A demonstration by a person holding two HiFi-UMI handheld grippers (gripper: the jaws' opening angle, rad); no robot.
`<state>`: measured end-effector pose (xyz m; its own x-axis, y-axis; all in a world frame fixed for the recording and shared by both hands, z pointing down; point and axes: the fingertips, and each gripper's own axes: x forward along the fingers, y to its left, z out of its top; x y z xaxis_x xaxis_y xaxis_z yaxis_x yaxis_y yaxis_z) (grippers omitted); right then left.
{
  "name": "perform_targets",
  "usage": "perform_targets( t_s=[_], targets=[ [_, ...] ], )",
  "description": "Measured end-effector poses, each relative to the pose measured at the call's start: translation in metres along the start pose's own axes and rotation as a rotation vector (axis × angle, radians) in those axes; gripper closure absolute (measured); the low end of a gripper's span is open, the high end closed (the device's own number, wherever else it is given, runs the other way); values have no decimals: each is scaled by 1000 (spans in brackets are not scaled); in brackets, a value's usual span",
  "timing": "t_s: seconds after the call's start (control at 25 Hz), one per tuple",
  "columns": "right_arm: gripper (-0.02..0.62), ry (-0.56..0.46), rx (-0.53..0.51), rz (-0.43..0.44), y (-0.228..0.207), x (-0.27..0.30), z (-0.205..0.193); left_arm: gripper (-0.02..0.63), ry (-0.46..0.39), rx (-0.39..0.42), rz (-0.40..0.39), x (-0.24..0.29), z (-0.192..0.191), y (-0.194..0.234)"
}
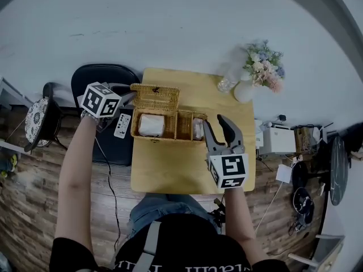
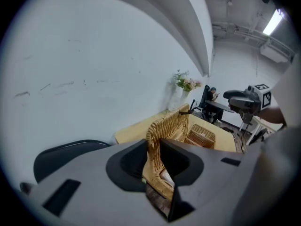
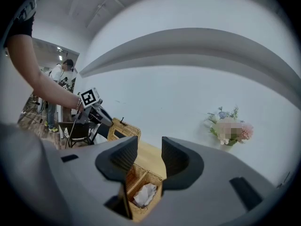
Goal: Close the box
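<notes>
A wicker box (image 1: pixel 182 126) stands on the wooden table (image 1: pixel 170 174) with its lid (image 1: pixel 156 97) raised behind it. White wrapped things (image 1: pixel 151 124) lie inside. My left gripper (image 1: pixel 129 98) is at the lid's left end; in the left gripper view the wicker lid (image 2: pixel 165 126) fills the gap of the left gripper (image 2: pixel 153 150), whose pads press on its edge. My right gripper (image 1: pixel 217 123) stands open just off the box's right end. In the right gripper view the right gripper (image 3: pixel 149 157) has empty jaws above the box's near compartment (image 3: pixel 141 196).
A white vase of flowers (image 1: pixel 258 72) and a clear glass (image 1: pixel 227 83) stand at the table's far right corner. A black chair (image 1: pixel 105 75) with a remote control (image 1: pixel 122 125) on it is left of the table. A white appliance (image 1: pixel 277 140) sits to the right.
</notes>
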<state>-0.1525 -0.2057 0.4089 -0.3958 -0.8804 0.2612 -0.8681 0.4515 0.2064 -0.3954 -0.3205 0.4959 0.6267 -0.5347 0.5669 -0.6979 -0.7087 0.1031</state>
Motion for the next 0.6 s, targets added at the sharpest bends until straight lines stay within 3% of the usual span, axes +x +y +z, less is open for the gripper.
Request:
perform_targets(
  t_s=[0.24, 0.6],
  targets=[
    [428, -7, -11, 44, 3, -14, 4, 525, 73, 103, 59, -14, -12, -17],
    [428, 9, 13, 81, 7, -31, -9, 523, 238, 211, 33, -26, -46, -53]
  ],
)
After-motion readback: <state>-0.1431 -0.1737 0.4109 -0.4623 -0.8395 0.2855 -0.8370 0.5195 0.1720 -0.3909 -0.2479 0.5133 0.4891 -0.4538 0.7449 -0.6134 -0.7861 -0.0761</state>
